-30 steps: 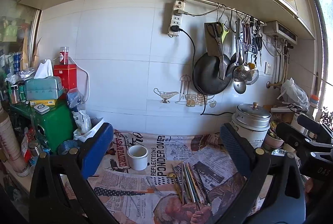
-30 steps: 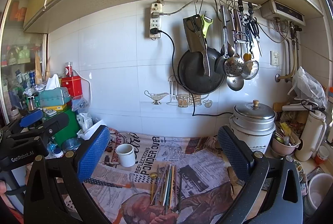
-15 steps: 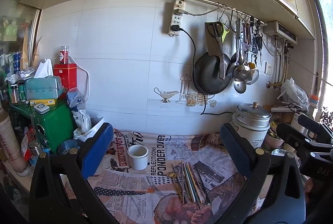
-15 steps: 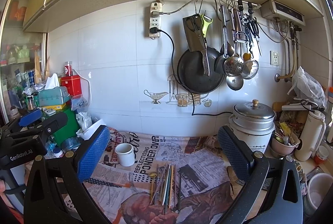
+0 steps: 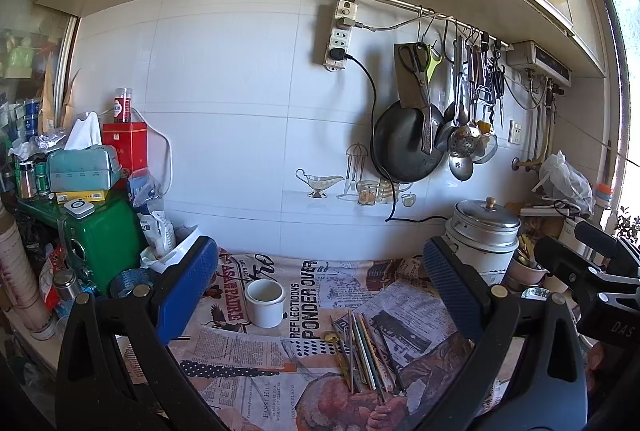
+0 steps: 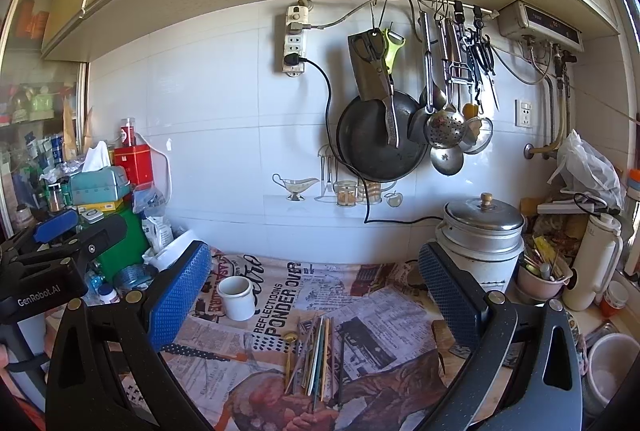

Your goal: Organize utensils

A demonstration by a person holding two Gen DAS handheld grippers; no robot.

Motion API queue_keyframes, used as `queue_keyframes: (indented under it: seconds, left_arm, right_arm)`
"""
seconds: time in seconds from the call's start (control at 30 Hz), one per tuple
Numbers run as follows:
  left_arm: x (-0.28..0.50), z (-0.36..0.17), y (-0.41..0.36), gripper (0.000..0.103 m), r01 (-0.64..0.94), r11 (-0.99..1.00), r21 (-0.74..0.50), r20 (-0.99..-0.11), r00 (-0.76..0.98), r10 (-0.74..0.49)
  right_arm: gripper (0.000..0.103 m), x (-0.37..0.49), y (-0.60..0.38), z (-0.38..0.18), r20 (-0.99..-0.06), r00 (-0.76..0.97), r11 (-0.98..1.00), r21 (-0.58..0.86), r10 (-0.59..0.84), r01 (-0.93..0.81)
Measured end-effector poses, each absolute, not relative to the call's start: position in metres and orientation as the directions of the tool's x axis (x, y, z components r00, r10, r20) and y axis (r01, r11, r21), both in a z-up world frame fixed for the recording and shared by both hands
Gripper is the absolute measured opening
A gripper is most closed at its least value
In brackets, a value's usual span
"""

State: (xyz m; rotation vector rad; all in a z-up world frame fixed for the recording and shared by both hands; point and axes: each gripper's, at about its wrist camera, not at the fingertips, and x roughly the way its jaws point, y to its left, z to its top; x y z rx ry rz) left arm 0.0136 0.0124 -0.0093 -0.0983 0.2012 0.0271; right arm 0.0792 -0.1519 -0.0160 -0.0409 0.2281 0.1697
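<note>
Chopstick bundle (image 6: 318, 357) lies on newspaper-covered desk (image 6: 384, 315), right of white cup (image 6: 237, 297).
Long axis: front-to-back, roughly along finger direction.
Left hand-held gripper (image 5: 320, 287) and right hand-held gripper (image 6: 314, 285): both spread wide, empty, raised above desk.
Bundle lies below and ahead of both (more centred under right, judged nearer).

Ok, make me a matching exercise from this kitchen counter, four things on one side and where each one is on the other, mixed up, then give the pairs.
Things:
1. white cup
2. bundle of chopsticks
3. black pan
4. steel pot

Places:
A. hanging on the wall under the rail
B. lying flat on the newspaper, near the front
C. standing at the right end of the counter by the wall
D. standing upright on the newspaper, left of the sticks

Pairs: 1-D, 2-B, 3-A, 4-C
</note>
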Motion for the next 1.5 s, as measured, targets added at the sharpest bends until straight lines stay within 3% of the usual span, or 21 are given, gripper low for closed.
queue_keyframes:
  seconds: [0.97,1.23,1.5]
  left_arm:
    - [0.049,-0.018,0.021,0.103,-0.051,0.994,-0.092,-0.250,0.968,0.026]
    - [0.099,-0.042,0.026,0.103,-0.093,0.989,-0.118,-0.347,0.937,0.047]
    - [0.173,-0.101,0.024,0.103,-0.124,0.984,-0.128,-0.510,0.859,0.042]
  right_arm:
    - [0.103,0.114,-0.147,-0.031,-0.289,0.946,0.986,-0.029,0.149,-0.164]
    - [0.103,0.159,-0.153,-0.061,-0.387,0.914,0.987,-0.044,0.125,-0.154]
    - [0.103,0.222,-0.157,-0.117,-0.556,0.829,0.987,-0.091,0.060,-0.132]
